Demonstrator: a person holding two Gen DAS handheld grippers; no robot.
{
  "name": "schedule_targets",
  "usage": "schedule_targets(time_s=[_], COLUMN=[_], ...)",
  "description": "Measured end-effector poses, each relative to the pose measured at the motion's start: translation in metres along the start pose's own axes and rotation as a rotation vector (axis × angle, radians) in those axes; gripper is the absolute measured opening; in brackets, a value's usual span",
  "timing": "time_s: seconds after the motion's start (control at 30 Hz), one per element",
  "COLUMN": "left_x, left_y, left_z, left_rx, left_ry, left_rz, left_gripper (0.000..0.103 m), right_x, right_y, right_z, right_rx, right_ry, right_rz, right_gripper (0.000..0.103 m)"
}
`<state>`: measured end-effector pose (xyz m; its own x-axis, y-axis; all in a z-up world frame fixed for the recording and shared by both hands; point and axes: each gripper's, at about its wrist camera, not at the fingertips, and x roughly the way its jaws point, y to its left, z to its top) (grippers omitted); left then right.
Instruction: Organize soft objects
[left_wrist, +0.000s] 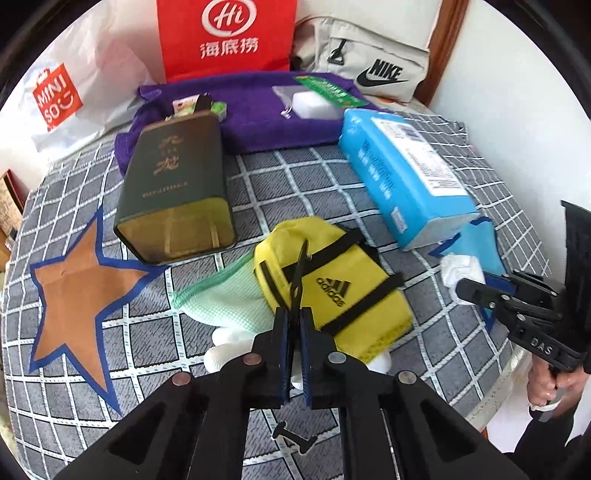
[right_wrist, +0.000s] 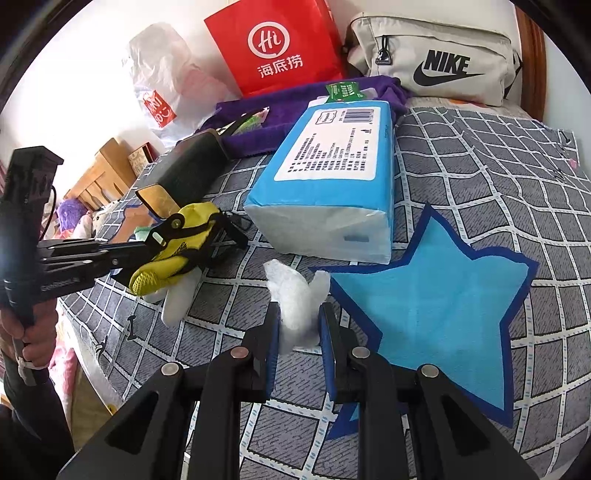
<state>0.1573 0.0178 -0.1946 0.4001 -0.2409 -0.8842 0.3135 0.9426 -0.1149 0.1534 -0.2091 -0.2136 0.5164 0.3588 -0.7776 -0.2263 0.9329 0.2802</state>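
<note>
My left gripper (left_wrist: 294, 325) is shut on a black strap of the yellow Adidas pouch (left_wrist: 332, 284), which lies over a mint mesh cloth (left_wrist: 225, 295) and a white soft item (left_wrist: 229, 349). It also shows in the right wrist view, where the pouch (right_wrist: 177, 251) hangs lifted off the bed. My right gripper (right_wrist: 298, 325) is shut on a crumpled white tissue (right_wrist: 295, 299) beside the blue star patch (right_wrist: 443, 314). In the left wrist view the right gripper (left_wrist: 465, 290) holds the tissue (left_wrist: 460, 269) at the right.
A blue tissue pack (right_wrist: 325, 184), a dark green tin (left_wrist: 173, 192), a purple towel (left_wrist: 266, 114), an orange star patch (left_wrist: 81, 288), a red bag (left_wrist: 225, 37), a Nike bag (right_wrist: 436, 62) and a Miniso bag (left_wrist: 55, 96) sit on the checked bedspread (right_wrist: 480, 155).
</note>
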Motion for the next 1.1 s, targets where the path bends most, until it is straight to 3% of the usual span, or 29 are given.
schedule_targets(time_s=[0.17, 0.63, 1.1], left_x=[0.005, -0.026, -0.051], left_y=[0.003, 0.032, 0.066], left_z=[0.003, 0.002, 0.018], left_rx=[-0.029, -0.146, -0.255], left_ry=[-0.006, -0.089, -0.129], left_rz=[-0.004, -0.077, -0.038], left_gripper=[0.007, 0.004, 0.004], right_x=[0.009, -0.022, -0.049], right_y=[-0.004, 0.012, 0.029], right_z=[0.001, 0.017, 0.060], right_rx=[0.001, -0.049, -0.053], right_ry=[0.031, -0.027, -0.099], right_rz=[-0.032, -0.039, -0.034], right_gripper=[0.026, 0.023, 0.023])
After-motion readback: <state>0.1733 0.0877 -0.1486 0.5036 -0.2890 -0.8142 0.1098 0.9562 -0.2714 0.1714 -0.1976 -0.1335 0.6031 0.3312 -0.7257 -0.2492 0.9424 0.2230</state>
